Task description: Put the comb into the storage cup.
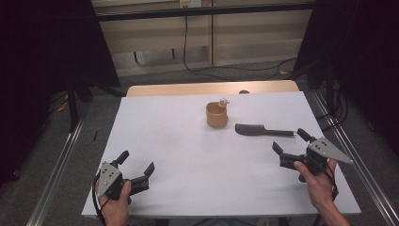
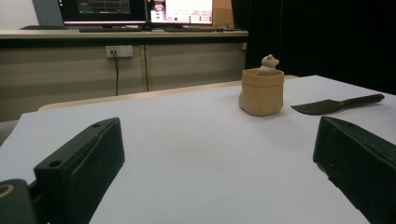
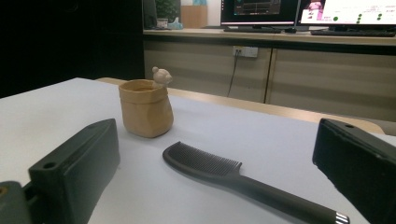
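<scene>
Resting: both grippers sit low over the white surface point(image 1: 188, 155), each held in one of the person's hands.
Left gripper point(image 1: 136, 165): at about 8 o'clock on the surface, fingers spread wide, nothing between them; its own view looks across bare white toward the cup.
Right gripper point(image 1: 291, 142): at about 4 o'clock, fingers wide apart and empty, pointed toward the comb's handle end.
Cup point(image 1: 217, 115): tan, soft-sided and upright, past the centre toward 1 o'clock; a small bear-shaped figure point(image 2: 268, 64) perches on its rim.
Comb point(image 1: 263, 130): dark, lying flat just beside the cup on its 4 o'clock side, apart from it; toothed end toward the cup, handle toward the 3 o'clock edge.
Background: monitors point(image 3: 303, 11) on a counter behind the surface.
</scene>
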A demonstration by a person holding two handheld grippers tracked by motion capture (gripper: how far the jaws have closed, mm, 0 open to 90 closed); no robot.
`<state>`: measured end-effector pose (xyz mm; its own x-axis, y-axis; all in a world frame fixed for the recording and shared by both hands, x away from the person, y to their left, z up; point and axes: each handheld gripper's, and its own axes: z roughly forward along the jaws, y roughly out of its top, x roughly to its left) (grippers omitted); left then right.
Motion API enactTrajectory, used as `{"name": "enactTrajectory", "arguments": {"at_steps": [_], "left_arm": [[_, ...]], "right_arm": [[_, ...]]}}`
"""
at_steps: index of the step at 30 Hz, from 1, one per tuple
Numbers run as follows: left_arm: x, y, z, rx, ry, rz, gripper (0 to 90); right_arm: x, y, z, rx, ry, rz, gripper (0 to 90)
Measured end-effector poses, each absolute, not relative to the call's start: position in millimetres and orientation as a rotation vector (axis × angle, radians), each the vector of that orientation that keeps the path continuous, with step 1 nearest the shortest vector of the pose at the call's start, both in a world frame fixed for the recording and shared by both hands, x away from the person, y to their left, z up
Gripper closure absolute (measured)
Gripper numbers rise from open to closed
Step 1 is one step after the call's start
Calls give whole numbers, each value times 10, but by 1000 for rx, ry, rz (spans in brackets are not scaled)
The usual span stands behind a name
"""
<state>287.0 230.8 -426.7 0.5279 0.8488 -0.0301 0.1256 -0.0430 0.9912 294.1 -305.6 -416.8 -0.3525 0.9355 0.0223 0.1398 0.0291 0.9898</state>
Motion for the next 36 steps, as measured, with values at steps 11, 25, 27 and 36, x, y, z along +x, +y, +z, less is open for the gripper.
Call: {"name": "enactTrajectory", "arguments": {"at_steps": [11, 25, 27, 36], "left_arm": [[2881, 2312, -4268, 1530, 875, 732, 21], [2894, 2308, -4278, 1538, 878, 712, 21], [2894, 2308, -4277, 1538, 877, 714, 21], [2897, 2307, -4277, 1535, 874, 710, 21]], "right_arm": [[3128, -3075, -4180, 1139, 1605, 1381, 10], [3397, -3093, -4102, 1133, 1574, 1365, 22], [3433, -3096, -4100, 1128, 1580, 1349, 26], [3602, -3120, -4075, 1142, 1577, 1333, 54]]}}
